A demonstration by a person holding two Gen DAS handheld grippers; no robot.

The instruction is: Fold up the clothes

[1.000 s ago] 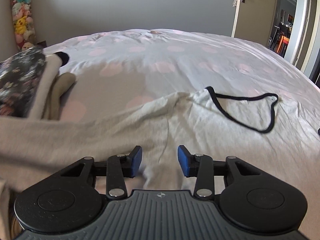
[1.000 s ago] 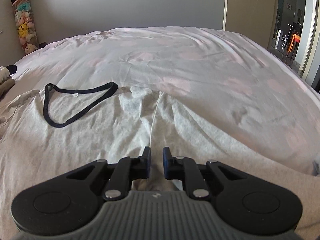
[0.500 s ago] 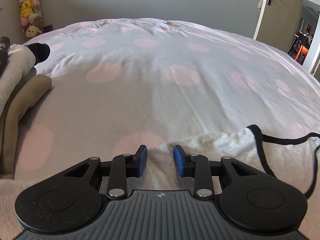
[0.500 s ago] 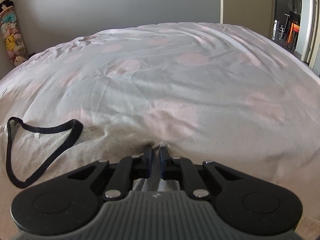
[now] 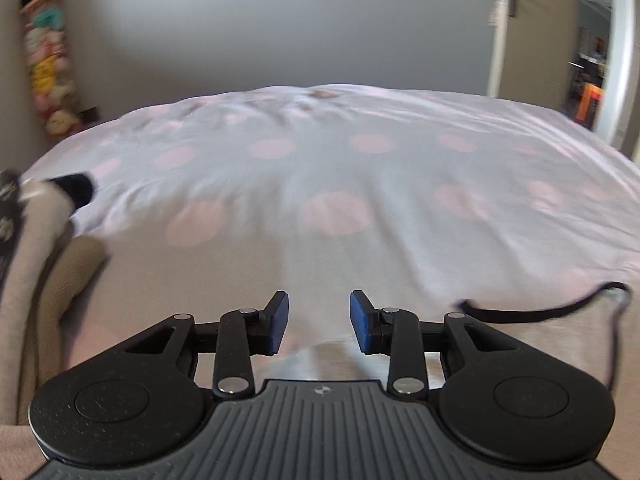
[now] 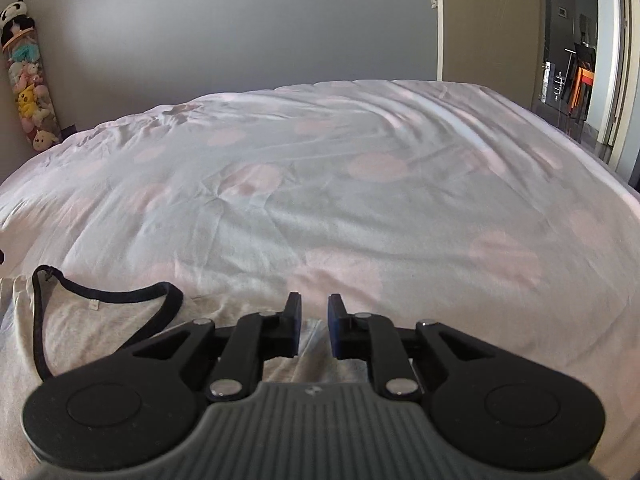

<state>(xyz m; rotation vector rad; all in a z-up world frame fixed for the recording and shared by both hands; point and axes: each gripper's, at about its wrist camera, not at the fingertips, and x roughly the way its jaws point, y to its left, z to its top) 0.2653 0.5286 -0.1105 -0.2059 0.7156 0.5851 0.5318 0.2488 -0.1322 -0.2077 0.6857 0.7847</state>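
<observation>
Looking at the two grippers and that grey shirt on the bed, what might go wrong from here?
The right gripper is opening over the grey shirt, so a loose edge may slip back and spoil the fold. The left gripper stands open with the shirt's edge below it, gripping nothing, so that side could lie crooked. The black neckline is slack and curled, so it might bunch or snag if the cloth is dragged.

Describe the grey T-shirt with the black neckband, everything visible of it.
The grey T-shirt is soft heathered knit with a black ribbed neckband and a small white tag inside the collar. It lies flat, slightly rumpled, on the pink-dotted bedcover, collar toward the far side. Its near part is hidden behind the right gripper, whose jaws are opening over the fabric. The left wrist view catches only its blurred collar.
</observation>
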